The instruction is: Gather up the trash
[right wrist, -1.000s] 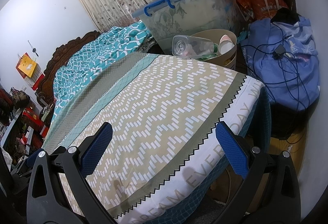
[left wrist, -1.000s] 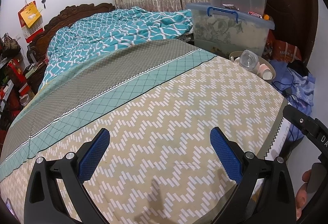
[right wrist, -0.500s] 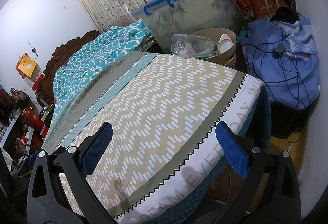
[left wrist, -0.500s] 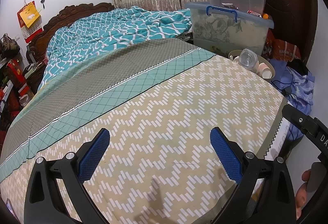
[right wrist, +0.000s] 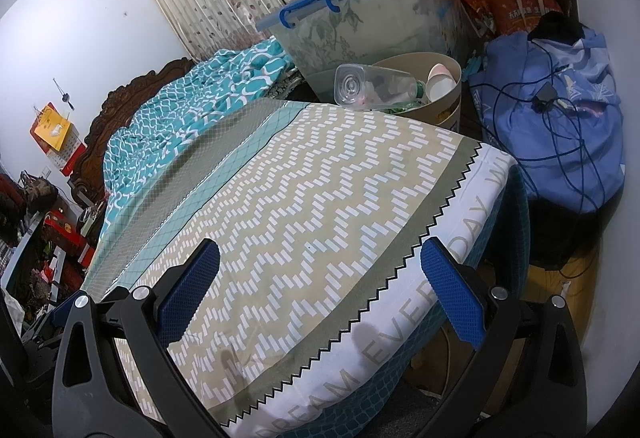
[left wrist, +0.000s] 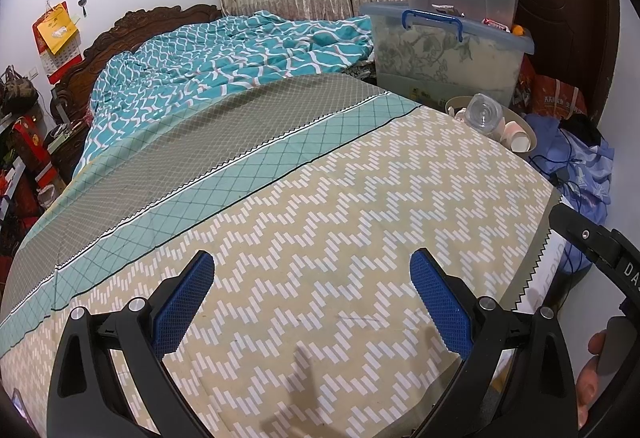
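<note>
Trash bin (left wrist: 520,117), holding a clear bottle (left wrist: 485,114) and paper cups (left wrist: 516,135), stands beyond the bed's (left wrist: 320,197) far corner; the left claw (left wrist: 312,302) gapes wide and empty over the bed. Right wrist view: the bin (right wrist: 448,113) sits behind the bed (right wrist: 320,177); the right claw (right wrist: 320,294) is spread wide, gripping nothing.

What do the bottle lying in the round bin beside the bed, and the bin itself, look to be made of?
The bottle looks like clear thin plastic: see-through walls, moulded ribbed base facing the camera. The round bin has a matte beige wall with no gloss; probably plastic, though stiff paperboard cannot be ruled out. The white cups in it look like paper.
</note>
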A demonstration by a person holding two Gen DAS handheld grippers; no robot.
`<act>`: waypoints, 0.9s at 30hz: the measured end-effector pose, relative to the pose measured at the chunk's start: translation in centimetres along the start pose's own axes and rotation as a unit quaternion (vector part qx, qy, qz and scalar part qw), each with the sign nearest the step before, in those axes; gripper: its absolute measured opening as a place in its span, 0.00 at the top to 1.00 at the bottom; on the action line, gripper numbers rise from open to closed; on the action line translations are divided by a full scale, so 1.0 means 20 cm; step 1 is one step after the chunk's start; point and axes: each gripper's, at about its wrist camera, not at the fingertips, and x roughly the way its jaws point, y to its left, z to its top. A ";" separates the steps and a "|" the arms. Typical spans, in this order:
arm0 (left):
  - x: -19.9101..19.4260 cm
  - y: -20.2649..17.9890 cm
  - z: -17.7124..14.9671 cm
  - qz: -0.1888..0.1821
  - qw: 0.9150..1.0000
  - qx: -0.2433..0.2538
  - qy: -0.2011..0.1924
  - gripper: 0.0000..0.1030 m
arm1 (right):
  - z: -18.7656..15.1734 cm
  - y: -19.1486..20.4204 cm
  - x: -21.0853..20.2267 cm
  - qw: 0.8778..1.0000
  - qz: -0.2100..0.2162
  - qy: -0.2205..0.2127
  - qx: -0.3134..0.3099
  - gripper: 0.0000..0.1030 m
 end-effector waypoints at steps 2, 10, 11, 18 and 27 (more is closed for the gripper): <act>0.00 0.00 0.00 -0.001 1.000 0.001 -0.002 0.08 | -0.01 0.00 -0.01 1.000 -0.002 -0.007 -0.004 0.03; -0.04 0.01 0.00 -0.006 1.000 0.000 -0.021 0.08 | 0.02 0.03 -0.10 0.998 -0.007 -0.052 -0.020 0.03; -0.04 0.01 0.00 -0.006 1.000 -0.002 -0.023 0.08 | 0.02 0.03 -0.11 0.998 -0.007 -0.054 -0.021 0.03; -0.10 0.03 0.02 0.001 0.999 -0.005 -0.051 0.08 | 0.05 0.09 -0.19 0.996 -0.007 -0.083 -0.042 0.03; -0.26 0.05 0.05 0.011 0.993 -0.006 -0.117 0.08 | 0.07 0.15 -0.33 0.989 0.000 -0.135 -0.066 0.03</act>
